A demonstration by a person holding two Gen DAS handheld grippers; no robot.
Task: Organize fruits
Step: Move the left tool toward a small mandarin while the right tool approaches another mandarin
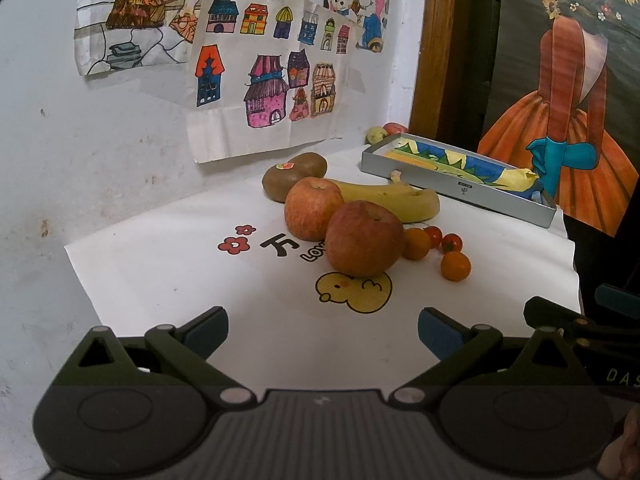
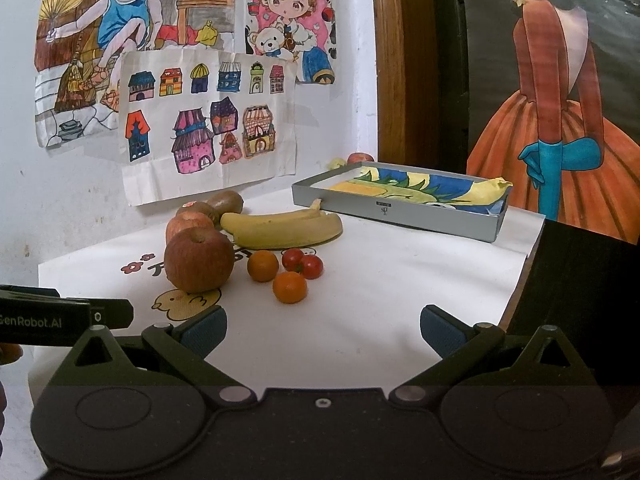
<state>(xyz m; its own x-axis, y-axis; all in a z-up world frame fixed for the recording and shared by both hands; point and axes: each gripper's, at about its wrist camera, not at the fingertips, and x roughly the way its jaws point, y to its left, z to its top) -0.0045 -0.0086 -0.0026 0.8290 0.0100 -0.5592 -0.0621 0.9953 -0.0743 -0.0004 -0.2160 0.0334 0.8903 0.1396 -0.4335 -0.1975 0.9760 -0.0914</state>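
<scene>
From your left wrist camera, your left tool hangs wide open over the near part of the worktop, holding nothing. The fruit sits bunched toward the worktop's middle: the front apple touches the second apple, with the banana and a kiwi pressed in behind. Two small oranges and the cherry tomatoes lie just right of the front apple. The grey tray lies along the far right edge, lined with a painted sheet and holding no fruit. If you close on the front apple from here, your fingers may shove its neighbour, and round fruit rolls easily on this smooth paper cover. The right tool's tip pokes in at the right edge, so watch for the two tools colliding.

From your right wrist camera, your right tool is likewise spread fully and empty, near the front edge. The nearest orange sits alone in front, the easiest pick; the tomatoes touch each other, so pinching one could flick the other toward the worktop's right edge, which drops off close by. The tray's crumpled lining rises at its far corner, and fruit set there may tip out.
</scene>
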